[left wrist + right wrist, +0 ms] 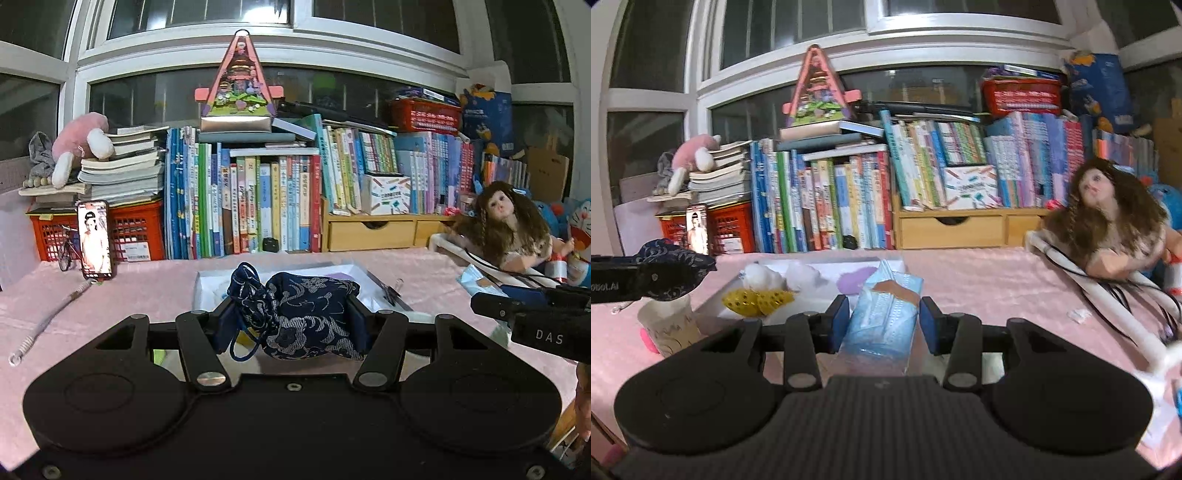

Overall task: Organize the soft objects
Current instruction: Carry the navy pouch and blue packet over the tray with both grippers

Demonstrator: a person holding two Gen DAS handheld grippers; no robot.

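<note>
A: Left tongs [291, 321] squeezing a dark blue cloth pouch [310, 314], up above the pink bench [147, 288]. Right tongs [882, 325] pinching a light blue tissue pack [882, 325], long side pointing away.

B: White tray [827, 267] straight ahead of both, just past the tips. Closer to the right tongs, probably.

A: Right view only: cotton balls [764, 278] and yellow sponge [753, 301] lying in the tray. Left view: pouch hiding those.

B: Best to drop both in there next, maybe.
</note>
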